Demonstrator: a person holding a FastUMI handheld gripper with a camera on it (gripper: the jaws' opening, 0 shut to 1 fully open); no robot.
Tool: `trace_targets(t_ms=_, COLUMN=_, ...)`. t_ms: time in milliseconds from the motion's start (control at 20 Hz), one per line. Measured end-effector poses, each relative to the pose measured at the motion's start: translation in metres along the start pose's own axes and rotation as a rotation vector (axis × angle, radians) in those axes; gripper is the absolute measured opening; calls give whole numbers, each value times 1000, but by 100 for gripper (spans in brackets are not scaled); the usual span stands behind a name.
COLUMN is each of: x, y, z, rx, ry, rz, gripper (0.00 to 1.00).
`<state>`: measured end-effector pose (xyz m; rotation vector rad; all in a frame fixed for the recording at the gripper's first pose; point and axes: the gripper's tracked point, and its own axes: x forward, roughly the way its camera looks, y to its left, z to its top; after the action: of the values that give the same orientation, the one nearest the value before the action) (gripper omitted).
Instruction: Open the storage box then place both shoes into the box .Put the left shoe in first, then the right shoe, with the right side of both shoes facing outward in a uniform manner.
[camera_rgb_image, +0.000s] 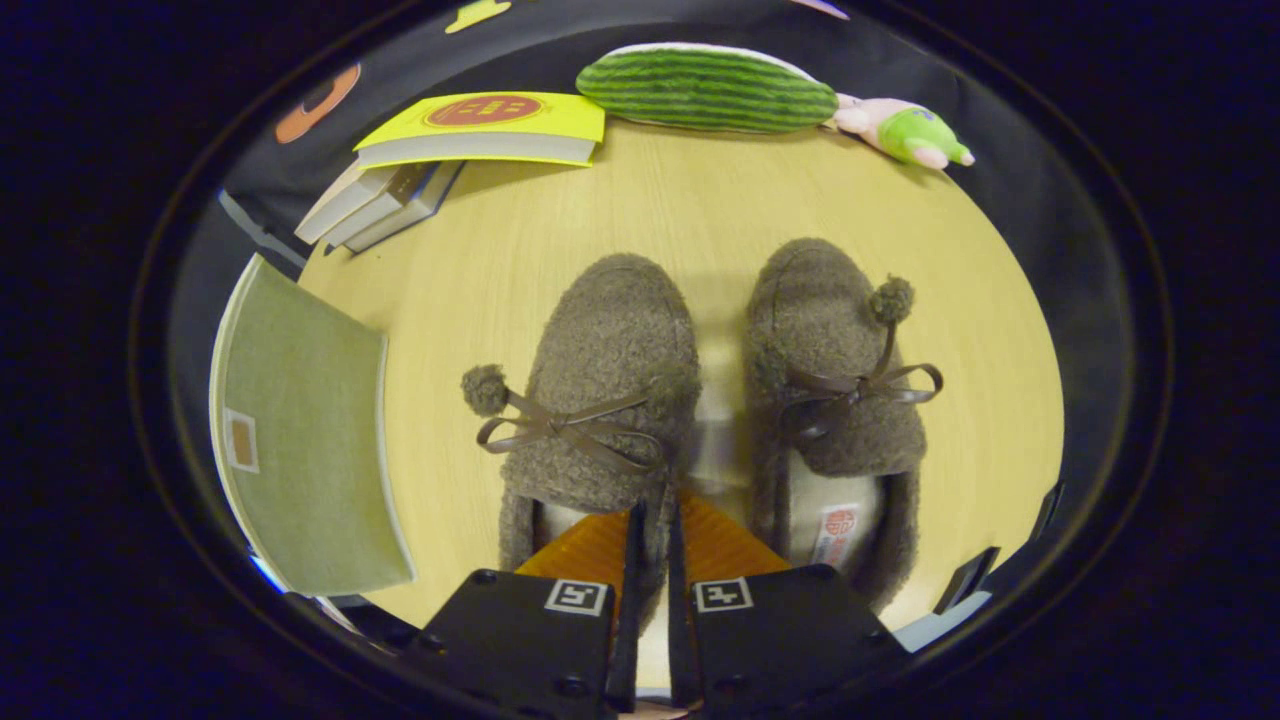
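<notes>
Fuzzy left shoe, toe pointing straight ahead, pinched at its collar by fingers.

The two shoes are of rough, curly, fleece-like cloth, matt all over: the left shoe and the right shoe alike. Each carries a fuzzy pompom and a thin, smooth bow with a slight sheen, like leather or faux leather. The lining inside the right shoe looks like pale soft cloth with a sewn-in label. The surface is smooth, light wood-grain laminate with a faint gloss. The storage box has a matt, woven-looking cloth face. The books are paper, the top cover smooth. The watermelon plush is soft striped fabric. The hand-held gripper, its fingers nearly closed on the left shoe's heel edge, has matt bodies.
</notes>
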<state>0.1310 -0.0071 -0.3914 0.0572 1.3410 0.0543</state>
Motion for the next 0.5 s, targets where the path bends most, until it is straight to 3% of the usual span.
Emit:
trace_targets(t_ms=250, x=-12, y=3, z=2, rx=26, ry=-25, rz=30, gripper=7)
trace_targets(t_ms=500, x=-40, y=15, z=-1, rx=35, ry=-29, rz=47, gripper=6)
